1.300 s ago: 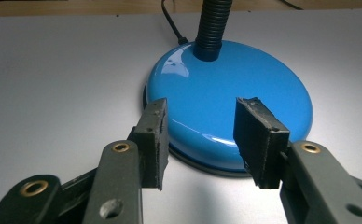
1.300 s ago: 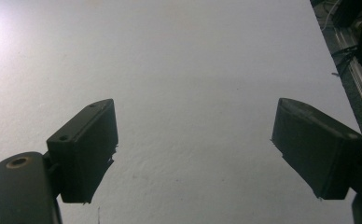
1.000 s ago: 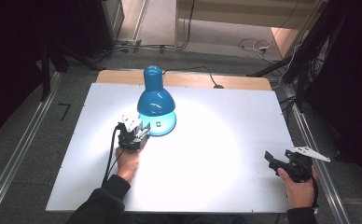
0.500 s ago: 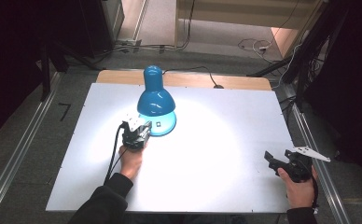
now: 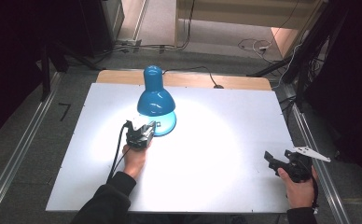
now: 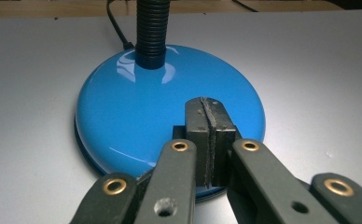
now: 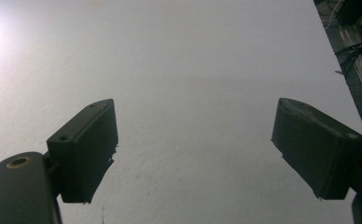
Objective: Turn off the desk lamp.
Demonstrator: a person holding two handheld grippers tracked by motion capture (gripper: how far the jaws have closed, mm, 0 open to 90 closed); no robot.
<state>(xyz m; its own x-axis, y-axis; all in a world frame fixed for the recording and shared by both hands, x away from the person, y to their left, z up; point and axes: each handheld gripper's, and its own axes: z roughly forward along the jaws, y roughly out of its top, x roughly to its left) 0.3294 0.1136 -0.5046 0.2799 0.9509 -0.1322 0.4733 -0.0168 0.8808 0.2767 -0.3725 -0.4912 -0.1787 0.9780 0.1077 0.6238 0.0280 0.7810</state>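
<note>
left gripper (image 5: 146,127) closed; right gripper (image 5: 274,161) wide

- The lamp's blue base (image 6: 170,107) is partly hidden behind the shut tips of the left gripper (image 6: 208,116), so whether the tips touch it can't be told.
- The black neck (image 6: 152,32), straight beyond that claw, is cut off by the top edge.
- In the high view, the blue shade (image 5: 156,100) hides most of the base beyond the claw.
- The black cord (image 6: 116,25) runs off the top edge too.
</note>
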